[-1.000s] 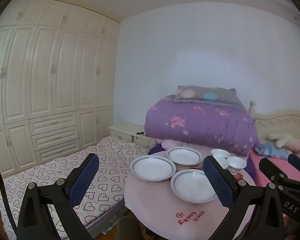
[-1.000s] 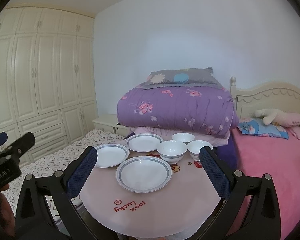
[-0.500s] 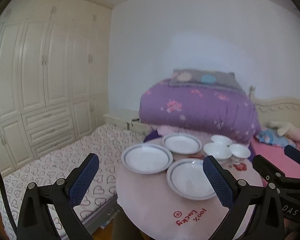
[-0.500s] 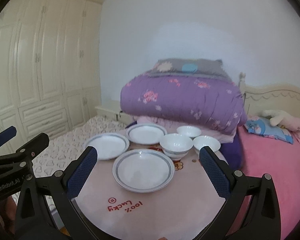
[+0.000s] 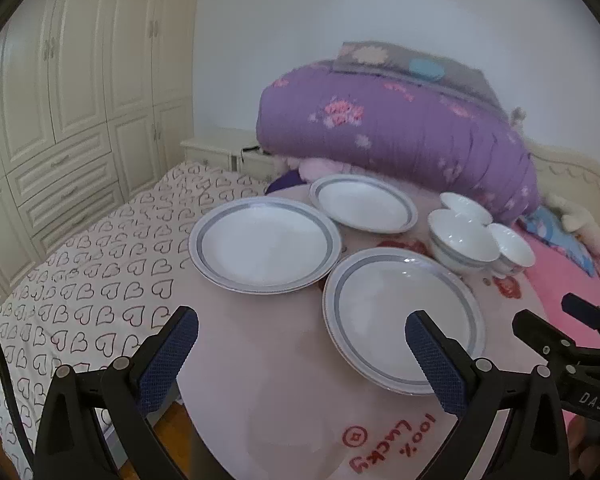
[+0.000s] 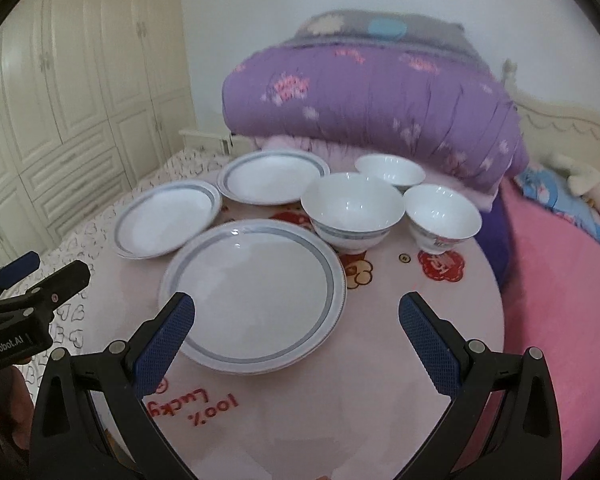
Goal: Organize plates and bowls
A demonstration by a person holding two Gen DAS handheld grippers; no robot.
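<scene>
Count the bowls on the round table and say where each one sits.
3. The largest bowl stands beside the nearest plate; a smaller bowl is to its right; the third bowl sits behind them, near the purple quilt. None looks hidden.

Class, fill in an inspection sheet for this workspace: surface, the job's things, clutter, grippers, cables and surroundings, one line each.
Surface: round table under a pink printed cloth.
Job's things: three grey-rimmed plates lying singly; three white bowls grouped to their right, none stacked.
Clutter: nothing seen.
Grippers: left gripper and right gripper both open, empty, above the table's near edge.
Cables: a dark cable on the nightstand.
Surroundings: folded purple quilt, pink bed, cream wardrobe.
</scene>
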